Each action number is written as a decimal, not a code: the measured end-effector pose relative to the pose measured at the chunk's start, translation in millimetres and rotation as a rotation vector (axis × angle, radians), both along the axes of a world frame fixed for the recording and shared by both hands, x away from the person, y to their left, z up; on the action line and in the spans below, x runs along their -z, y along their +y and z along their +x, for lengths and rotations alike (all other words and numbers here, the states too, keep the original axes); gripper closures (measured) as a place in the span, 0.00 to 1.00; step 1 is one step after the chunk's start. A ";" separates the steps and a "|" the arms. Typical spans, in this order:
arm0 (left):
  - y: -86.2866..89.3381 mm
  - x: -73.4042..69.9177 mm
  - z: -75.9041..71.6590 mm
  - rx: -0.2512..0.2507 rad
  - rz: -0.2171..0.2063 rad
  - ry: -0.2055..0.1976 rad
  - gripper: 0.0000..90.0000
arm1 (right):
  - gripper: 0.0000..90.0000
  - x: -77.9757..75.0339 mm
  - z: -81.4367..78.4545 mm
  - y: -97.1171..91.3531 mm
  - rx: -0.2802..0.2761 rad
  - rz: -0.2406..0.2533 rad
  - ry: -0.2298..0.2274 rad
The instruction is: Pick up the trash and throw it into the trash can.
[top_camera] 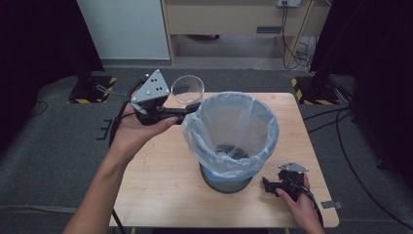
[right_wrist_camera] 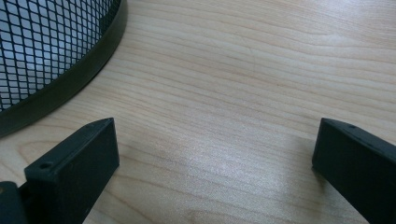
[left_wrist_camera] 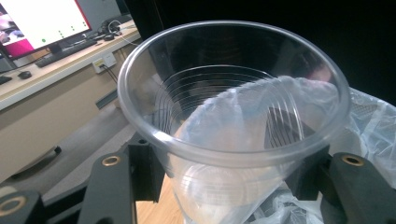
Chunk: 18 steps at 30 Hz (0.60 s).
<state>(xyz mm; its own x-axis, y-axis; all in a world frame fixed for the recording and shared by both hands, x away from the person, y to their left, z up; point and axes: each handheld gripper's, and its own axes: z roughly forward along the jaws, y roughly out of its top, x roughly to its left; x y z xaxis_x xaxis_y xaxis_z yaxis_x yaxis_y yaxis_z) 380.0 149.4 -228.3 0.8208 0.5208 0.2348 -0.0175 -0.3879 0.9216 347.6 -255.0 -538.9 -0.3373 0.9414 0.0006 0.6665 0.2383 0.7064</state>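
Resting my right claw [top_camera: 272, 185] low on the worktop [top_camera: 160, 185] at the near right corner, I am keeping its jaws spread wide with nothing between them; in the right gripper view bare wood is showing in the gap and the bin's black mesh base [right_wrist_camera: 51, 60] is sitting just beside the left jaw. Moving farther out, the bin [top_camera: 231, 136] is standing near the middle of the worktop, its clear bag liner [top_camera: 214, 146] folded over the rim, with what looks like something dark lying at the bottom, though I cannot tell what. Beyond it, I am holding my left claw [top_camera: 194, 108] raised at the bin's far left edge, its jaws clamped on a clear plastic cup [top_camera: 188, 89], upright and apparently empty. In the left gripper view the cup [left_wrist_camera: 233, 116] is sitting squarely between the jaws, the liner's rim showing through it. I am judging the pickup done, with carrying the cup over the opening and releasing it left to do.
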 end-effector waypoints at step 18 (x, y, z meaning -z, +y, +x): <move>-22.3 1.8 1.2 0.037 0.024 0.018 0.46 | 0.01 -0.1 -0.1 0.2 -0.003 0.002 0.001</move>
<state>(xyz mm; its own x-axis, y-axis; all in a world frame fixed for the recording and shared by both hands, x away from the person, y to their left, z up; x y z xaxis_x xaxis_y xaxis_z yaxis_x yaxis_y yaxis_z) 381.2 127.1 -230.1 0.8437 0.4841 0.2319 -0.0156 -0.4097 0.9121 347.6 -254.7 -538.8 -0.3397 0.9405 0.0027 0.6664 0.2387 0.7064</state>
